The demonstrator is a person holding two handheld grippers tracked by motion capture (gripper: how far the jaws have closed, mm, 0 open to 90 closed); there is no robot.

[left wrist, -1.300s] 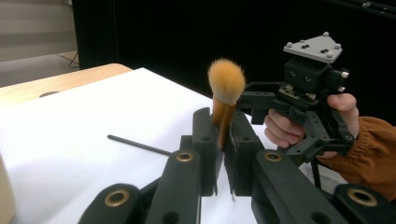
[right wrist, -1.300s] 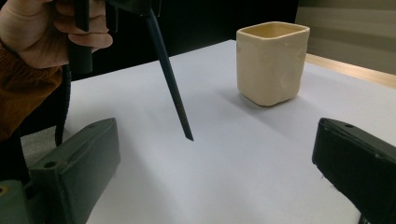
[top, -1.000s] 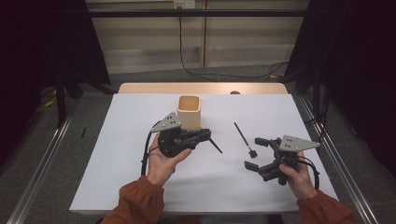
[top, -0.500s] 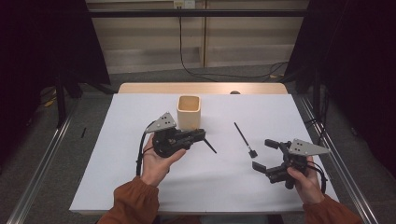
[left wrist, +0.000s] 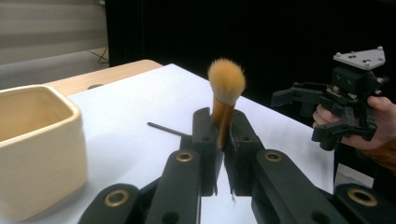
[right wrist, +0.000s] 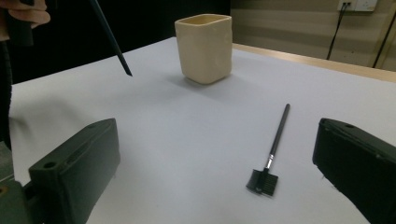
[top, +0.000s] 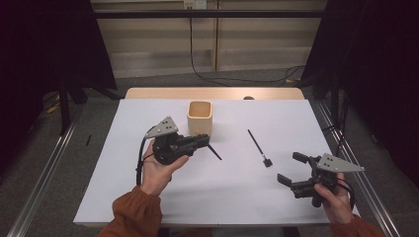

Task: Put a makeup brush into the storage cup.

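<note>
1. Beside the cup (top: 199,117), the left gripper (left wrist: 220,140) clamps a makeup brush (left wrist: 225,95) held above the table (top: 148,197).
2. Right gripper (top: 291,170) jaws gape wide, near the small brush (top: 258,147).
3. Risk: a tilted brush might clip the cup's rim and tip it.

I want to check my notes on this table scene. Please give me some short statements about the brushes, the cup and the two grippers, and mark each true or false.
1. The left gripper is shut on the makeup brush. True.
2. The cup lies tipped on its side. False: it stands upright.
3. The small black brush lies flat on the table. True.
4. The right gripper holds the small black brush. False: its fingers are open and apart from it.
</note>
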